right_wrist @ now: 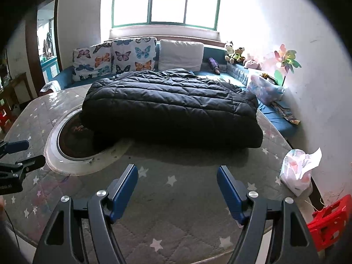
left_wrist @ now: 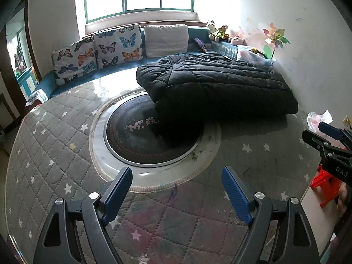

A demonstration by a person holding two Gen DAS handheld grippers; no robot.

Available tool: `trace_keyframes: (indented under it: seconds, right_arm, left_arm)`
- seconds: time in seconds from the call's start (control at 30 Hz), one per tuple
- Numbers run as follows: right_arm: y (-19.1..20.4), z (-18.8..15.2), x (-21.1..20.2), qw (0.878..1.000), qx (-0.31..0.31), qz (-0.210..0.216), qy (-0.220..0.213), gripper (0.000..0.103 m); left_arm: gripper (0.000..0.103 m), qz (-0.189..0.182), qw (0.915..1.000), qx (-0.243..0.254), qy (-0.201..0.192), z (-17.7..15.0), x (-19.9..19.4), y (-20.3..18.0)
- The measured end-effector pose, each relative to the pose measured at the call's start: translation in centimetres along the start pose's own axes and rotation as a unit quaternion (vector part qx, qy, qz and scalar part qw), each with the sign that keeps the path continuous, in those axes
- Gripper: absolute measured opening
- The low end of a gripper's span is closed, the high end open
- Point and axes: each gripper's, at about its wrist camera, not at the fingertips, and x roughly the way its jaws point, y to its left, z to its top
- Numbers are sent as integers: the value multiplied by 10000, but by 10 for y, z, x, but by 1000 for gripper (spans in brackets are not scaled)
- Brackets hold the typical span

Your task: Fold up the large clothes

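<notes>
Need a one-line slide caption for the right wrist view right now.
Open right gripper hovers over the star-quilted table cover, facing a folded black puffer coat; left gripper at frame edge.

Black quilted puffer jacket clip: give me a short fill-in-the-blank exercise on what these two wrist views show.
1. The black quilted puffer jacket partly covers the dark ____ inset of the star-patterned grey table cover.
2. Both the left gripper and the right gripper are ____.
3. The cushions behind the jacket are printed with ____.

Missing words: round; open; butterflies
</notes>
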Motion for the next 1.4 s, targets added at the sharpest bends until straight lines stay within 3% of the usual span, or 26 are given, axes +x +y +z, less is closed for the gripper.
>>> trace_keyframes:
  seconds: [1.4]
  right_arm:
    - [-3, -2, 8, 9999, 103, 107, 72, 81]
  left_arm:
    - [89, -103, 9995, 279, 137, -4, 15, -12]
